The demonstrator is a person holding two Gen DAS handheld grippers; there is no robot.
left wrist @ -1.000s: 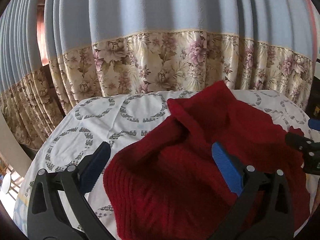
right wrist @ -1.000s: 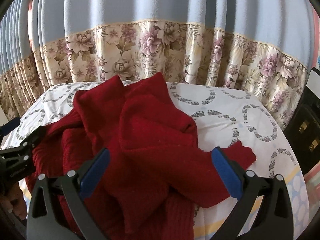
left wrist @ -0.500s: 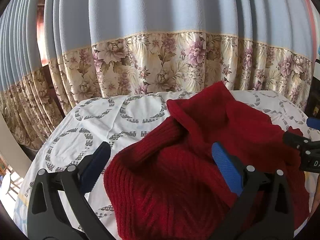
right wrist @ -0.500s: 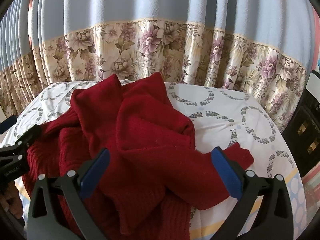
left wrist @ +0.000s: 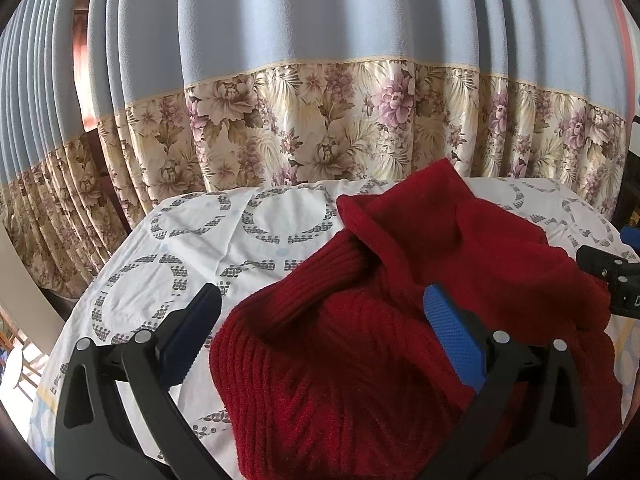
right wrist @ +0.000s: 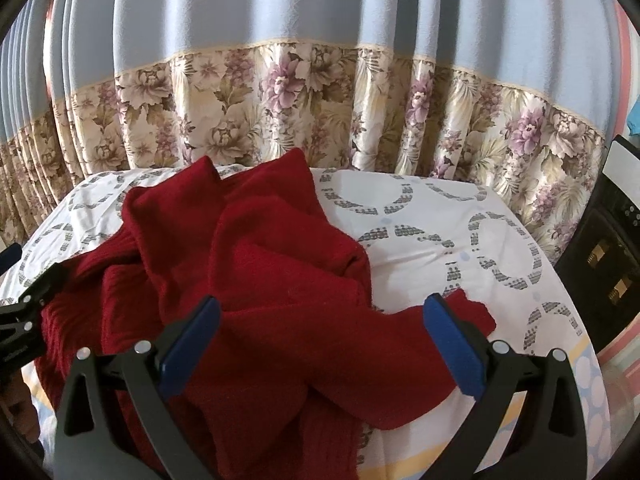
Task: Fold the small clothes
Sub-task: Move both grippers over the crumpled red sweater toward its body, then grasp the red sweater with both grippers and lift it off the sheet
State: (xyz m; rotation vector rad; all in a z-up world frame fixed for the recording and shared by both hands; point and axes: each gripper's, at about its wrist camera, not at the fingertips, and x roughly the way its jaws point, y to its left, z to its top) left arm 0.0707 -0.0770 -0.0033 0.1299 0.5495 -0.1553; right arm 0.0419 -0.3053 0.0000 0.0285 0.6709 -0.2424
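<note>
On the left, the left gripper (left wrist: 320,336) hangs over the near left part of a red sweater (left wrist: 400,320). Its two blue fingers (left wrist: 452,332) are spread wide and hold nothing. The sweater lies in a messy heap on a table with a white cloth (left wrist: 180,248) that has grey rings on it. A ribbed part, maybe a sleeve or the neck, bunches up in the middle of the heap.

On the right, the right gripper (right wrist: 320,340) hangs over the near right part of the sweater (right wrist: 256,280). Its fingers are spread wide too and grab nothing. One loose end of the sweater sticks out to the right on the cloth (right wrist: 440,216).

A flowery curtain (right wrist: 320,100) hangs at the far side.

I think the folding has not really begun. The sweater needs to be laid flat first, then folded.

I can see a few white letters on the other gripper at the right edge of the left view, but they are too cut off to read.
</note>
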